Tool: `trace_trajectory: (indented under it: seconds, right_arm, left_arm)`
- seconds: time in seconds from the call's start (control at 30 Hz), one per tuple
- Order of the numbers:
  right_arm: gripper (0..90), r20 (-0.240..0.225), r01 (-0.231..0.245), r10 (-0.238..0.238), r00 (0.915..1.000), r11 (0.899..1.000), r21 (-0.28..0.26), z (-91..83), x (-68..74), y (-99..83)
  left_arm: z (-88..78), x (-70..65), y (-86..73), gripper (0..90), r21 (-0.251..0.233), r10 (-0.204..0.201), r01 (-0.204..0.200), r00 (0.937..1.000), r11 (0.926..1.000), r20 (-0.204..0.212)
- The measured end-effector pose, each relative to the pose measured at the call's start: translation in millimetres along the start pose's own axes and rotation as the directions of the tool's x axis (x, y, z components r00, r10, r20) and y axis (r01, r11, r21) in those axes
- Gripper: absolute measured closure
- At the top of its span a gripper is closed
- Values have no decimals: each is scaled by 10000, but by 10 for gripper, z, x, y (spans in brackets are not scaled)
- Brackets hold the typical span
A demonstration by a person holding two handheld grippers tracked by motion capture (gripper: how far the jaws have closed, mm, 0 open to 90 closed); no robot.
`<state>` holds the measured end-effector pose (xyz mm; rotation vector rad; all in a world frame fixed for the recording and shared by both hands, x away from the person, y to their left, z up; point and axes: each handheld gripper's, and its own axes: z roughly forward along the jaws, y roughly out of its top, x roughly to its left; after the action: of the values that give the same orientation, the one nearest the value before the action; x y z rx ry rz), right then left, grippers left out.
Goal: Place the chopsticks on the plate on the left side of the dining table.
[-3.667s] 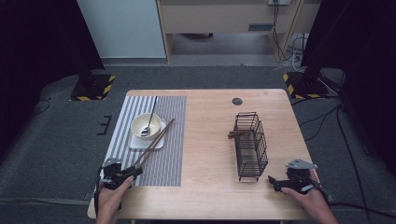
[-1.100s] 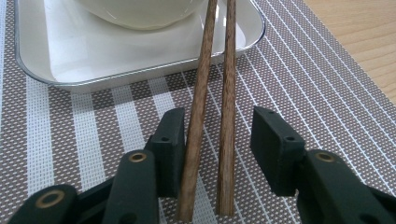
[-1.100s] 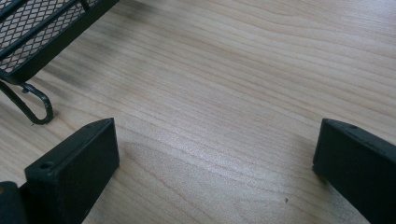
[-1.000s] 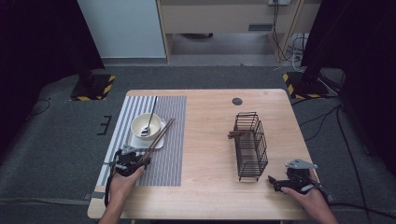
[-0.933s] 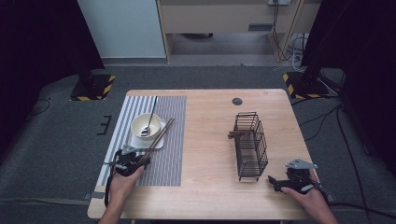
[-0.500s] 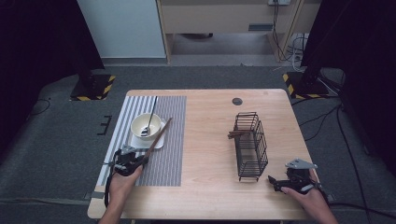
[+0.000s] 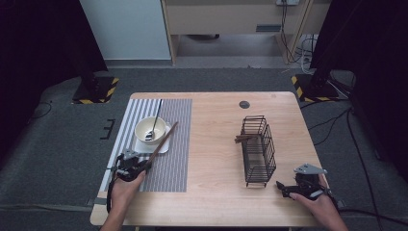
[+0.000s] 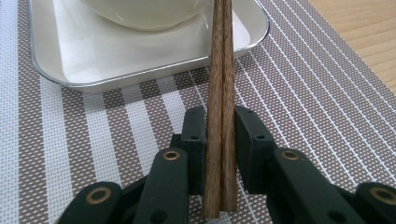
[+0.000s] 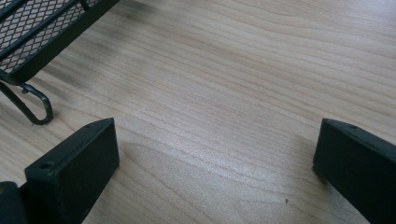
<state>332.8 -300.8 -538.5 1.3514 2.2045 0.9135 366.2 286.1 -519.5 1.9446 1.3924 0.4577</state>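
two chopsticks (image 8: 221,93) sit side by side between the pads of the left gripper (image 8: 219,135), jaws just been closing and now clamped on the near ends so the pair lifts as one. far tips rest on the white tray (image 8: 93,74) at 12 o'clock, beside the bowl (image 7: 150,130). right gripper (image 9: 215,158) wide open, empty, idle on the table (image 9: 233,70), wire basket (image 7: 257,149) at its 10 o'clock.

Lab test cell: wooden bench (image 7: 216,192) on grey carpet (image 7: 57,159), black curtains (image 7: 38,43) either side, hazard-striped stand feet (image 7: 96,91), loose cables (image 7: 337,125) across floor.
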Motion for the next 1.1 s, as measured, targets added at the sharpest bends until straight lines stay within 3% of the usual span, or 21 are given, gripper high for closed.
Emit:
trace_trajectory:
  seconds: [0.17, 0.5, 0.7, 0.9, 1.1]
  right_arm:
    - [2, 0, 1, -1, 10000, 10000, 1, 0, 0, 0]
    - [1, -1, 0, 0, 10000, 10000, 1, 0, 0, 0]
    - [2, 0, 2, -2, 10000, 10000, 2, 0, 0, 0]
    - [1, 1, 0, 0, 10000, 10000, 0, 0, 0, 0]
    - [2, 0, 2, -2, 10000, 10000, 1, 0, 0, 0]
  left_arm:
    - [-5, 8, -1, 678, -98, 83, -84, 9999, 9999, -133]
    - [-63, -7, -29, 442, -204, 37, -43, 9996, 9998, -291]
    - [-65, -29, -45, 424, -81, 228, -231, 9993, 9997, -303]
    - [-40, -9, -45, 459, 6, 261, -261, 9987, 9997, -438]
    - [-36, -19, -40, 492, 67, 384, -382, 9988, 9992, -299]
